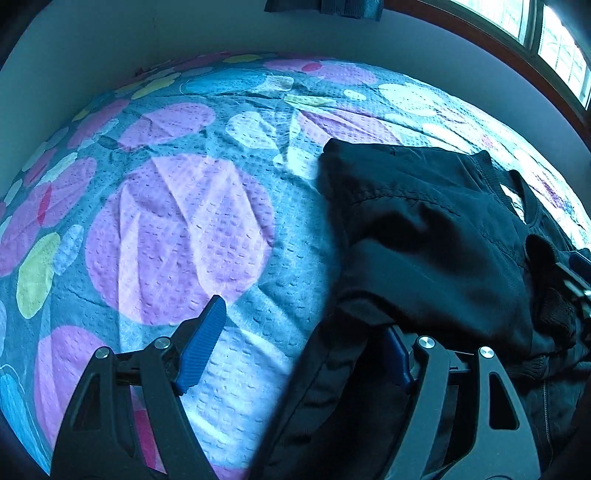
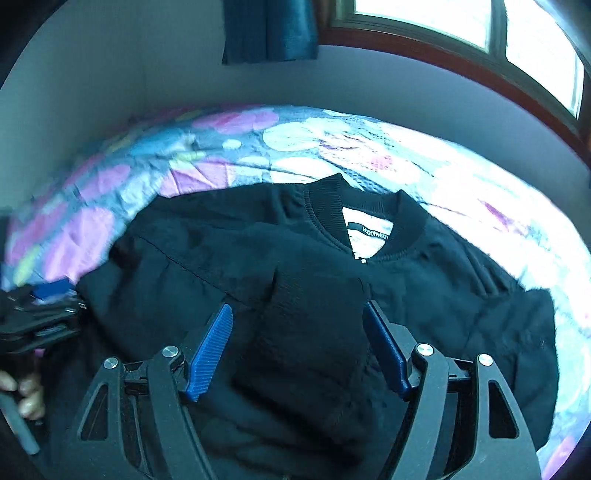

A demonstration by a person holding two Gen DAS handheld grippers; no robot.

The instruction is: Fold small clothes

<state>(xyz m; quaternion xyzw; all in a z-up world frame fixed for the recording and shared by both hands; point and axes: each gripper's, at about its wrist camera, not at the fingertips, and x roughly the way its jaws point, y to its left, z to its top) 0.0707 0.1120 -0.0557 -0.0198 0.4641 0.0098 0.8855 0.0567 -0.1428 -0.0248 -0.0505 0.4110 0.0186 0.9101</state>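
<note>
Black jacket [image 2: 295, 280] lies flat on the bedspread [image 1: 177, 229], collar [image 2: 369, 221] toward 12 o'clock in the right wrist view, white neck label readable, sleeve folded across the chest. Right gripper [image 2: 297, 350] hangs over the jacket middle, jaws spread wide, blue pads [image 2: 210, 354] apart; the ribbed sleeve cuff sits in the gap between them, whether the pads touch it cannot tell, no pinch seen. Left gripper [image 1: 295, 343] is at the jacket's edge, jaws also spread; its left pad [image 1: 201, 343] is over bare bedspread, its right pad partly hidden under a drape of black fabric at 4 o'clock. In the left wrist view the jacket fills the 3 o'clock side, the bedspread with purple, yellow and blue spots fills 9 to 12 o'clock. In the right wrist view the left gripper shows at 9 o'clock beside the jacket, blurred, with a hand [image 2: 22, 395] at 8 o'clock on its grip. Plain wall [image 2: 110, 74] behind the bed, window [image 2: 443, 22] with wood frame at 1 o'clock, dark curtain [image 2: 269, 29] at 12 o'clock. Bright window light washes out the bedspread at 2 o'clock.
</note>
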